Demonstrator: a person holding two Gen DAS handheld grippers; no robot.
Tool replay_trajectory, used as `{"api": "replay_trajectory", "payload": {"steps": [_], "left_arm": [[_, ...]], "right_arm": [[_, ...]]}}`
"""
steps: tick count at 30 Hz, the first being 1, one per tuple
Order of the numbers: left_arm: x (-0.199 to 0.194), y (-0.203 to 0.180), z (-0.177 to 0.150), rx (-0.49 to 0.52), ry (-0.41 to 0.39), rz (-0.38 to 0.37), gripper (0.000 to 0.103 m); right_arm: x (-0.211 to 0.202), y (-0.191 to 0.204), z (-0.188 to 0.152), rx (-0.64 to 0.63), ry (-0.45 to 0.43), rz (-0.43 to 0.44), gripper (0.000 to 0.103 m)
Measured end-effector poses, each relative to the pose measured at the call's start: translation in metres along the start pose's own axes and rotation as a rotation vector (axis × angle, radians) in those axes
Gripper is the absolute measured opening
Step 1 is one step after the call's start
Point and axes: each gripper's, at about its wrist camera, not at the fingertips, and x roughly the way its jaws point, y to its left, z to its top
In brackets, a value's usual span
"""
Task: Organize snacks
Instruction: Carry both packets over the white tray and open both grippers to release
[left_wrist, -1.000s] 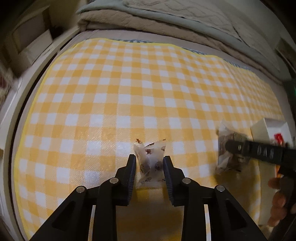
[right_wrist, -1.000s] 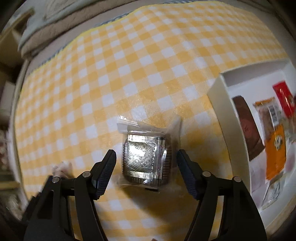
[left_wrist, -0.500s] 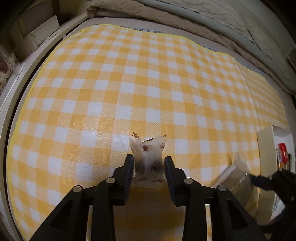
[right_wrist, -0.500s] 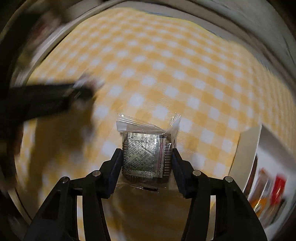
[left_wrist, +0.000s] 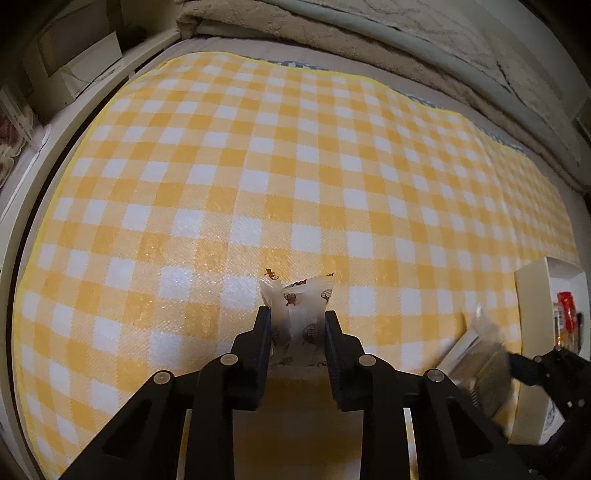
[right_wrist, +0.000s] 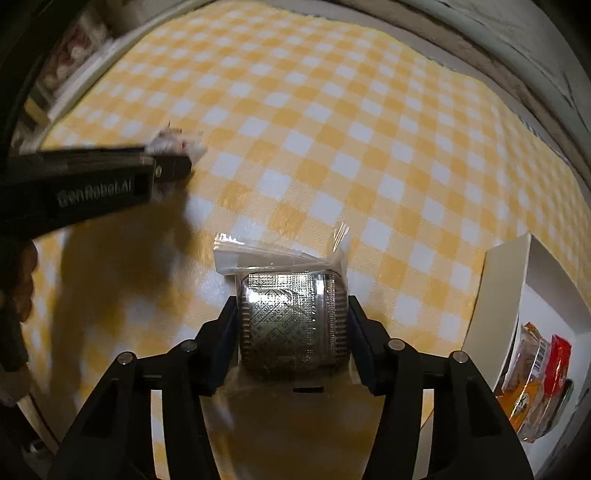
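Left tool (left_wrist: 297, 325) pinches the little wrapped candy (left_wrist: 297, 302), right tool (right_wrist: 291, 325) clamps the foil-wrapped snack (right_wrist: 291, 321) (slippery loose plastic); either could slide out before the white box (right_wrist: 495, 295).

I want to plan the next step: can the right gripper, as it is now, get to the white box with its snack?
Probably yes. The right gripper is shut on the silver-foil snack, and the white box stands open-topped just to its right. Only bare checked cloth lies between them; the left gripper is off on the other side.
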Motion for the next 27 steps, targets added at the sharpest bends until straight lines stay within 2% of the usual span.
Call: {"api": "replay_trajectory", "payload": {"steps": [6, 12, 17, 27], "left_arm": [[-0.024, 0.007, 0.003, -0.017, -0.055, -0.067, 0.026], [-0.066, -0.006, 0.008, 0.011, -0.164, -0.144, 0.025], [-0.102, -0.025, 0.004, 0.049, -0.248, -0.175, 0.025], [-0.169, -0.046, -0.025, 0.154, -0.348, -0.249, 0.025]], "right_arm": [[-0.030, -0.017, 0.007, 0.058, -0.103, 0.003, 0.055], [-0.078, -0.029, 0.009, 0.077, -0.201, -0.014, 0.055], [-0.113, -0.046, 0.003, 0.096, -0.270, -0.053, 0.055], [-0.175, -0.087, -0.028, 0.167, -0.363, -0.109, 0.055]]}}
